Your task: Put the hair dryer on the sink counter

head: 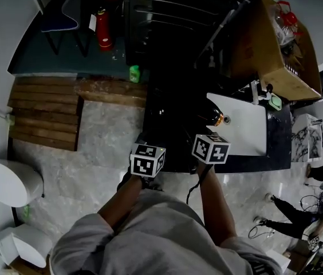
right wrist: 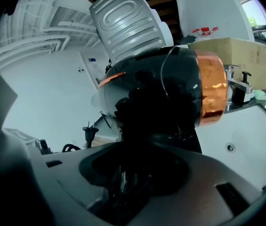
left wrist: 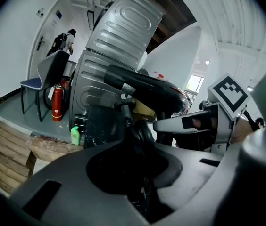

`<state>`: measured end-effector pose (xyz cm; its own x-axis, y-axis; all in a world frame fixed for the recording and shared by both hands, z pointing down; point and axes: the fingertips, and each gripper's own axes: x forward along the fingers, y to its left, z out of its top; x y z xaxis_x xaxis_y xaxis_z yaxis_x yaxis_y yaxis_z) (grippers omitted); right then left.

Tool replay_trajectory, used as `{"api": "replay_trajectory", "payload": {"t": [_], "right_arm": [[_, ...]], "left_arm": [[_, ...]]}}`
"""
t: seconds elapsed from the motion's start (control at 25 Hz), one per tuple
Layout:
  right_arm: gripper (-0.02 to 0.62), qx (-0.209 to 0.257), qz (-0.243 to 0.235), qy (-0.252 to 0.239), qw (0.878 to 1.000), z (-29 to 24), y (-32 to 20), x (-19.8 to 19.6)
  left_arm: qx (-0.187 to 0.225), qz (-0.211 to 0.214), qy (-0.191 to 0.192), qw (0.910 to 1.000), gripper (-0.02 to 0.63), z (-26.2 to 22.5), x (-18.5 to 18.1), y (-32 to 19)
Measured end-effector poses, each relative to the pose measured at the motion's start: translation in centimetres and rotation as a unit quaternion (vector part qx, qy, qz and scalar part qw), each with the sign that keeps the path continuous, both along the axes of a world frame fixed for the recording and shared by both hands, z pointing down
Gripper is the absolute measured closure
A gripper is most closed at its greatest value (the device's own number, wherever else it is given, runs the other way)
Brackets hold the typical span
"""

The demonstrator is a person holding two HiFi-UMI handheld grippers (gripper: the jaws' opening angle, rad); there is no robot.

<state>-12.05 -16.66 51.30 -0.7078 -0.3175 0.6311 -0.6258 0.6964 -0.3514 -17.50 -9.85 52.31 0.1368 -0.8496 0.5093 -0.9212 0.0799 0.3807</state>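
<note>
Over the left edge of the white sink (head: 244,128), set in the dark surface (head: 278,145), the right tongs (right wrist: 140,166) pinch the handle of the black hair dryer (right wrist: 170,86), its copper-banded end toward the tap (right wrist: 236,84). The left tongs (left wrist: 135,147), nearly pressed together, pinch its black cord (left wrist: 140,131).
</note>
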Motion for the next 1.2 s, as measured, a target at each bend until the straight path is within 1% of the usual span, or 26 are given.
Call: {"api": "replay_trajectory", "payload": {"t": [0.28,0.56,0.8,1.08,1.2], "right_arm": [[0.408,-0.01,0.005,0.004,1.0,1.1,-0.7,-0.6],[0.408,-0.027,0.017,-0.005,0.999,2.1,-1.4,-1.0],[0.408,-0.041,0.029,-0.003,0.999,3.0,-2.1,-1.2],[0.41,-0.037,0.039,0.007,0.999,3.7,-2.9,-1.9],[0.413,-0.042,0.041,0.003,0.998,3.9,-3.1,-2.2]], "left_arm": [[0.002,0.015,-0.002,0.9999,0.538,0.2,0.1,-1.0],[-0.001,0.027,0.003,0.9996,0.538,0.6,-0.2,-1.8],[-0.009,0.035,0.021,0.9991,0.538,1.1,-0.5,-2.4],[-0.022,0.054,0.056,0.9967,0.537,1.9,0.1,-3.4],[-0.026,0.063,0.059,0.9959,0.538,2.1,0.3,-3.8]]}}
